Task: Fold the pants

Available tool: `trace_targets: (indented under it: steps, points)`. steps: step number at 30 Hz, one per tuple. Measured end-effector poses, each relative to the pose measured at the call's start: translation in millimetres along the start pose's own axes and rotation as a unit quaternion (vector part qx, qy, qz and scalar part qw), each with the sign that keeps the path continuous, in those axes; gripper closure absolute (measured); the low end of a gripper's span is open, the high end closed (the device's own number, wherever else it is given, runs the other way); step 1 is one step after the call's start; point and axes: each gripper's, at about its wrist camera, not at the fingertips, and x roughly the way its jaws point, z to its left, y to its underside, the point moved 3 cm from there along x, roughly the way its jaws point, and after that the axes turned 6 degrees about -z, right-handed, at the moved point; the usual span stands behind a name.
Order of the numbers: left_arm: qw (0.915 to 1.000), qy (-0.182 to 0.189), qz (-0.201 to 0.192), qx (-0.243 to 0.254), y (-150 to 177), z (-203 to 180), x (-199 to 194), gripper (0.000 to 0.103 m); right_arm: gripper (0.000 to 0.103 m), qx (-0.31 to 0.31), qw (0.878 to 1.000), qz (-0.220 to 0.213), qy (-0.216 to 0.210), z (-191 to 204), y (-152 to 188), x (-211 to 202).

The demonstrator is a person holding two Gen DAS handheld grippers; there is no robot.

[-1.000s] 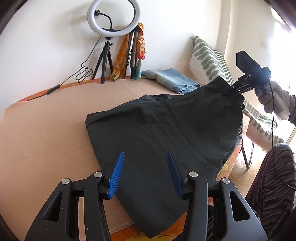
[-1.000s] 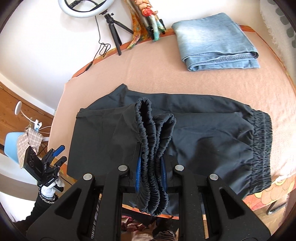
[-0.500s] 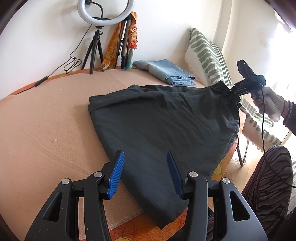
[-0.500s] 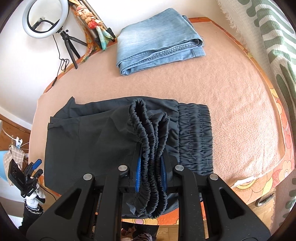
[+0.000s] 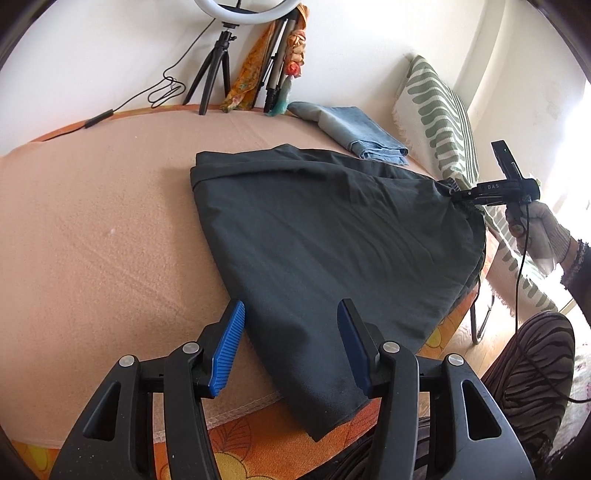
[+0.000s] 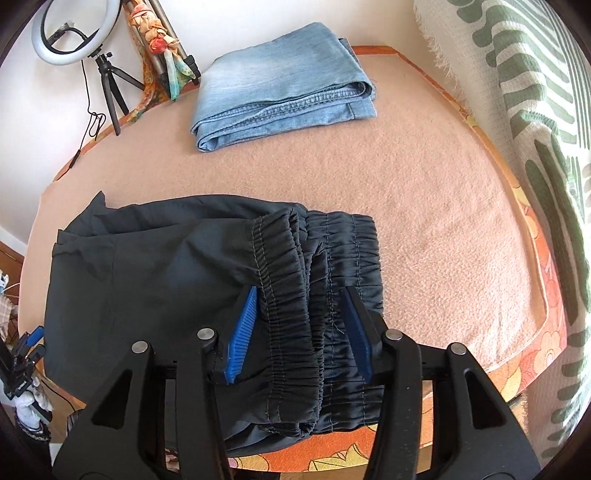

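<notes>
White wall at the far side, ring light on a tripod against it, green-patterned throw at right, wooden floor beyond, daylight flooding in from the right.

Both views are lit by bright daylight, blown out to white glare at the right edge of the left view. Fisheye bending and dark vignetting are seen round the rims; focus is sharp.

The pants are dark matt cloth, smooth in the legs and puckered at the elastic waistband. The surface wears a peach, fuzzy, napped blanket. The folded jeans are faded blue denim with stitched seams. Both grippers, left and right, are matt black plastic with ribbed blue pads and shiny metal pins.
</notes>
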Motion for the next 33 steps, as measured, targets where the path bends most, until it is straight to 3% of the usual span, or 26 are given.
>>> trace_targets:
  steps: [5, 12, 20, 25, 33]
  points:
    - [0.9999, 0.001, 0.003, -0.015, 3.7, 6.3, 4.0, 0.052, 0.053, -0.018, 0.998, -0.053, 0.015, 15.4, -12.1, -33.8]
    - [0.9982, 0.014, -0.007, -0.057, -0.9, 22.4, 8.1, 0.052, 0.053, -0.081, 0.990, -0.092, -0.068, 90.0, -30.6, -68.4]
    - [0.9939, 0.035, -0.018, -0.103, -7.4, 33.5, 14.2, 0.052, 0.049, -0.163, 0.971, -0.099, -0.142, 202.3, -40.0, -64.3]
    - [0.9906, 0.055, -0.024, -0.123, -10.2, 34.7, 20.4, 0.052, 0.049, -0.242, 0.950, -0.096, -0.171, 278.7, -39.4, -43.5]
    - [0.9870, 0.069, -0.032, -0.142, -11.7, 39.0, 22.8, 0.055, 0.049, -0.373, 0.903, -0.054, -0.205, 394.5, -16.4, 3.7]
